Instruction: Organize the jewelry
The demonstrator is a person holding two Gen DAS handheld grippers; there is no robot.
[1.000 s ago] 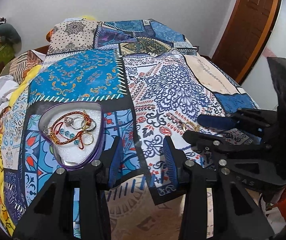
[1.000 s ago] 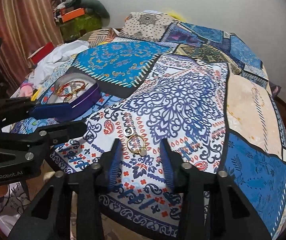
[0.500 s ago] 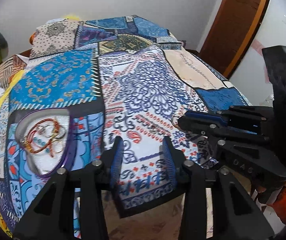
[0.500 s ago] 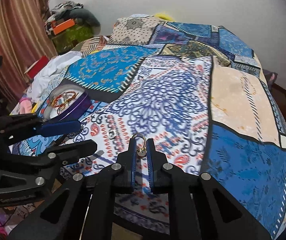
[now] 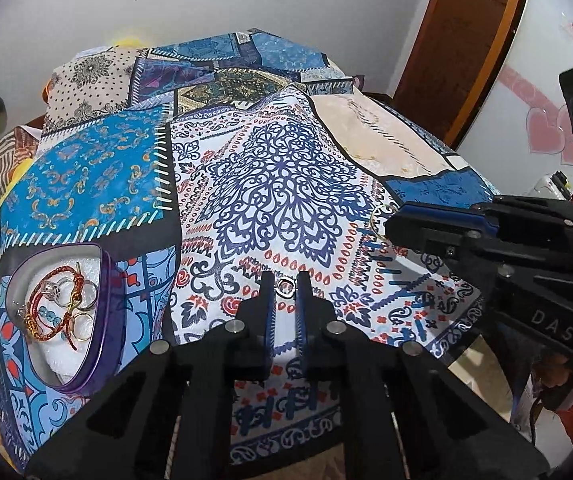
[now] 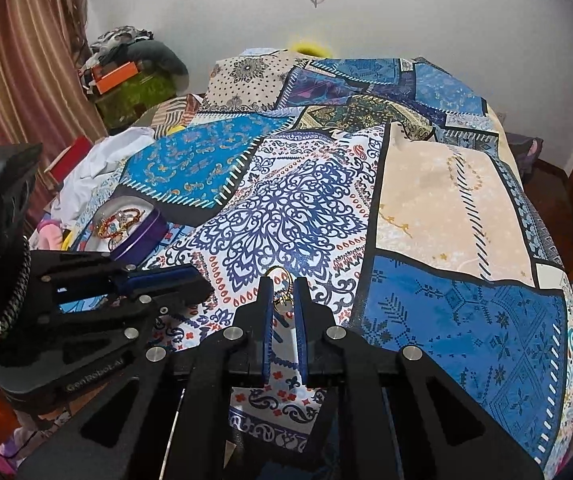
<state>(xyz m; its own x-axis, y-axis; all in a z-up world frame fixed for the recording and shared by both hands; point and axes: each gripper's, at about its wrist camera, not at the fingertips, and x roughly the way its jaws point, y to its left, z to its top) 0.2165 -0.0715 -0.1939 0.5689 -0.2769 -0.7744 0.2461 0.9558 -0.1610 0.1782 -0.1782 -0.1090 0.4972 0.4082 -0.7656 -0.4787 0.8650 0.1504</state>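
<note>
A purple heart-shaped tin [image 5: 98,344] with white padding lies on the patterned bedspread at the left; it holds red cord bracelets, rings and beads [image 5: 60,308]. It also shows in the right wrist view [image 6: 142,232]. My left gripper [image 5: 285,288] is shut on a small silver ring [image 5: 286,287] at its fingertips. My right gripper [image 6: 284,300] is shut on a gold hoop earring [image 6: 280,280], which also shows in the left wrist view [image 5: 380,220] sticking out past the right gripper's tips. Both grippers are right of the tin.
A patchwork bedspread [image 5: 278,168] covers the bed. White clothes [image 6: 98,160] and a pile of items [image 6: 126,76] lie at the far left by a striped curtain. A brown door [image 5: 458,36] stands at the right. The bed's front edge is just below the grippers.
My left gripper moved right, away from the tin, and closed on the silver ring. My right gripper closed on the gold hoop and lifted it off the bedspread.
</note>
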